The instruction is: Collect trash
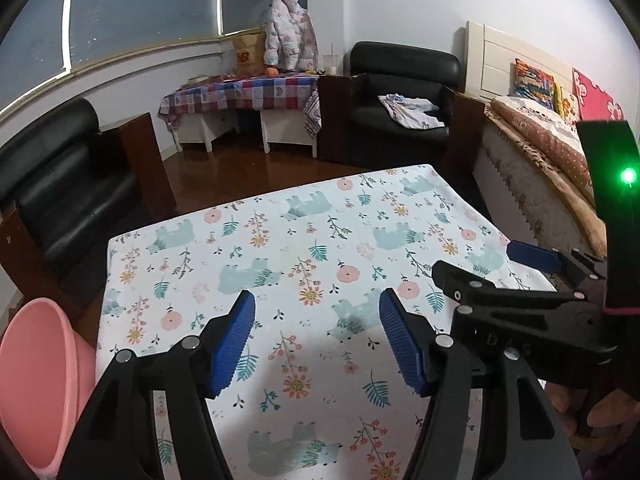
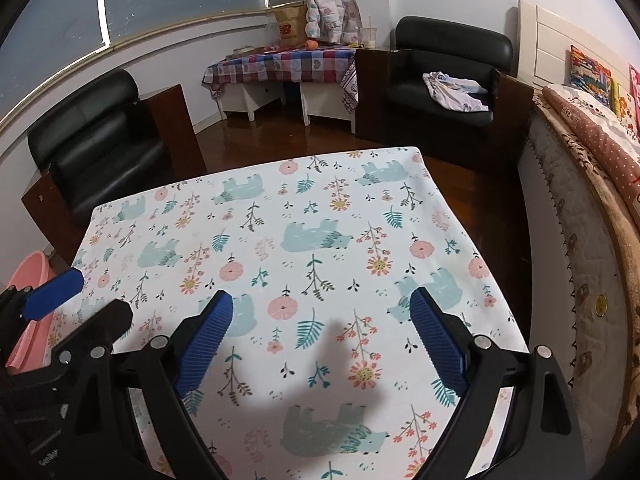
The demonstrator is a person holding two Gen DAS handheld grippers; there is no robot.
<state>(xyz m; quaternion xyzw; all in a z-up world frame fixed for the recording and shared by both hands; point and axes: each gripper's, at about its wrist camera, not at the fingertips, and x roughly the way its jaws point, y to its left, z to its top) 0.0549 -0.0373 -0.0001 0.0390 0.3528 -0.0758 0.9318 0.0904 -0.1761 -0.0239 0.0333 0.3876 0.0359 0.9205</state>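
I hold my left gripper (image 1: 316, 344) and right gripper (image 2: 320, 344) wide apart over the table (image 2: 280, 208), see no trash there, so next I look around near the pink bin (image 1: 36, 380) beside the table.

bin (image 1: 36, 380) left of the table (image 1: 280, 240), bed (image 1: 540, 184) right.

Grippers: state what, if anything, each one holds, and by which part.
Nothing is held. The left gripper and right gripper are both open above the tablecloth.
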